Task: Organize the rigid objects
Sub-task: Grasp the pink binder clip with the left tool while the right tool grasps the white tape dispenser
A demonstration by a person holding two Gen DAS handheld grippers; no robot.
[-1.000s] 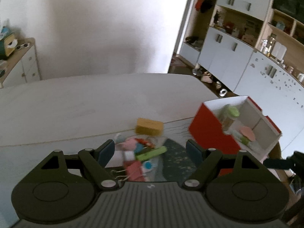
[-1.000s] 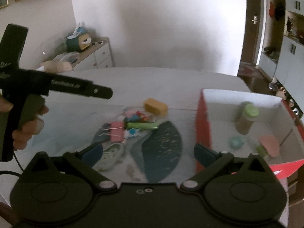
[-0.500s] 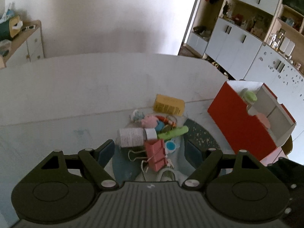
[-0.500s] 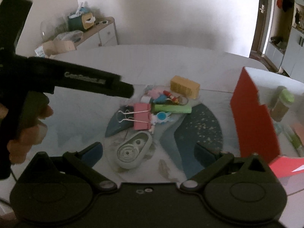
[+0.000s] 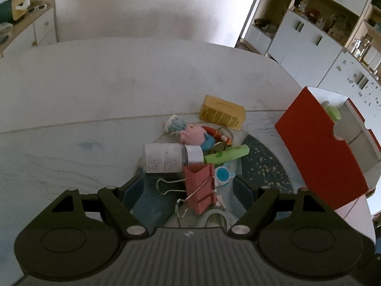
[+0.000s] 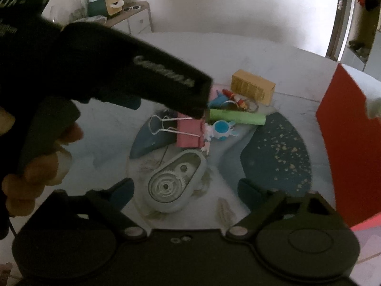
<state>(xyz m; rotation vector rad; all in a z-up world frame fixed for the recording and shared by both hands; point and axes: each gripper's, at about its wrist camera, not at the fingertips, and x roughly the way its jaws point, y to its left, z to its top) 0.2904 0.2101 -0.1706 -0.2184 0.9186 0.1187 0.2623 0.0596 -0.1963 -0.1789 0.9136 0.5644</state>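
A pile of small objects lies on a blue-patterned mat. In the left wrist view my left gripper is open, its fingers on either side of a pink binder clip without closing on it. Beyond the clip lie a white labelled bottle on its side, a green tube, a pink pig toy and a yellow box. My right gripper is open just above a grey correction-tape dispenser. The binder clip and green tube show beyond it.
A red box with white inner compartments stands at the right and holds a green-capped jar. The left tool's black housing, held by a hand, crosses the right wrist view and hides part of the pile. White table surface stretches behind.
Both grippers have moved forward and down toward the pile. The left one now straddles the binder clip, and its housing fills much more of the right wrist view.
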